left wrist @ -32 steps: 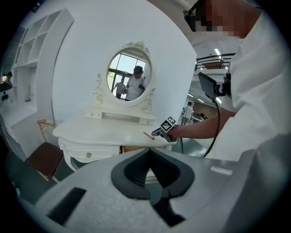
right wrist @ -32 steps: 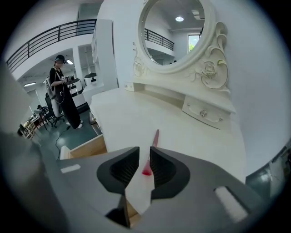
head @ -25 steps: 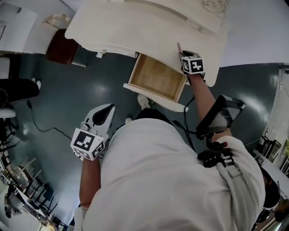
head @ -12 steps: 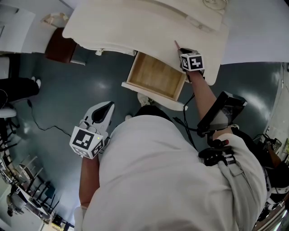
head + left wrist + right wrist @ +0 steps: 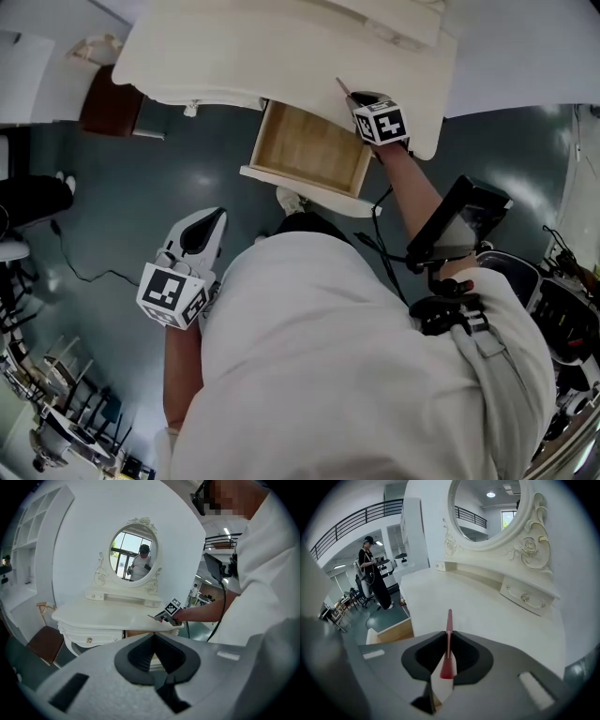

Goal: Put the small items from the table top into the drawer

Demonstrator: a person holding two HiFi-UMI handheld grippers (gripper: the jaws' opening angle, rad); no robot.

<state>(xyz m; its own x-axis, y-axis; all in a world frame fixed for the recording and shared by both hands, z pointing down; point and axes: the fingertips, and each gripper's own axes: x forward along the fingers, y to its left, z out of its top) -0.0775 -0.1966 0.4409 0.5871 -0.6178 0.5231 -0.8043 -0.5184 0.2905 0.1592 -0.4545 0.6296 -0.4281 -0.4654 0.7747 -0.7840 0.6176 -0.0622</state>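
Head view, change: the whole scene has slid left and up over the last second, which looks like the head moving. The right gripper point(image 5: 358, 97) keeps its place over the bench point(image 5: 262, 47) edge, just right of the drawer point(image 5: 309, 148).
Head view, stick: the thin red stick point(image 5: 342, 86) pokes out past the jaws over the bench and is not yet above the drawer.
Head view, meaning: the pick-up looks done. What is left is a short carry left and down into the drawer.
Head view, drawer: pulled out from under the bench, with a bare wood bottom and nothing in it.
Head view, left gripper point(image 5: 208, 225): held low by the person's side over the floor, well apart from the bench.
Left gripper view, jaws: the left gripper point(image 5: 153, 644) has its jaws together with nothing between them.
Left gripper view, far side: the right gripper point(image 5: 171, 610) sits at the bench point(image 5: 108, 616) edge, the stick point(image 5: 152, 617) pointing left. A strip of drawer point(image 5: 136, 633) shows below.
Right gripper view, jaws: the right gripper point(image 5: 448, 648) is clamped narrow on the stick point(image 5: 449, 634), which stands straight out between the jaws.
Right gripper view, bench point(image 5: 487, 616): it lies under and ahead of the stick, and no other small item shows on it here.
Right gripper view, drawer point(image 5: 391, 632): only its wood side shows at lower left, with the inside hidden.
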